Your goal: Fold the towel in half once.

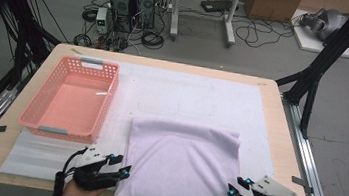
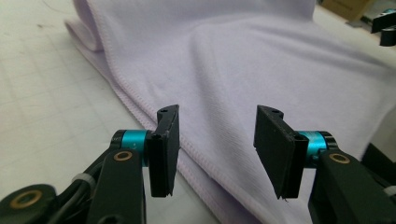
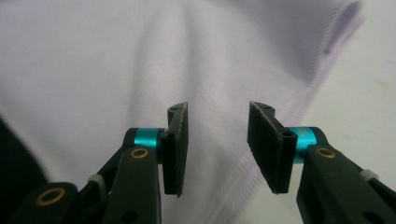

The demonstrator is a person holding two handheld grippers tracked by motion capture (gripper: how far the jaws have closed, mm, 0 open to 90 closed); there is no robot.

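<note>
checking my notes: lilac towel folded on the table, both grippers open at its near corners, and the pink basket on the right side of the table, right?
Not quite. The high view shows the pink basket on the left side of the table, not the right. The rest holds: the folded lilac towel lies on the table, with the left gripper and right gripper open at its near corners.

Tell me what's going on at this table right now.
A person holds a gripper in each hand at the near corners of a folded lilac towel on the table. The left gripper and the right gripper both stand open over the towel's edge, with nothing pinched. The pink basket sits empty to the left of the towel.
</note>
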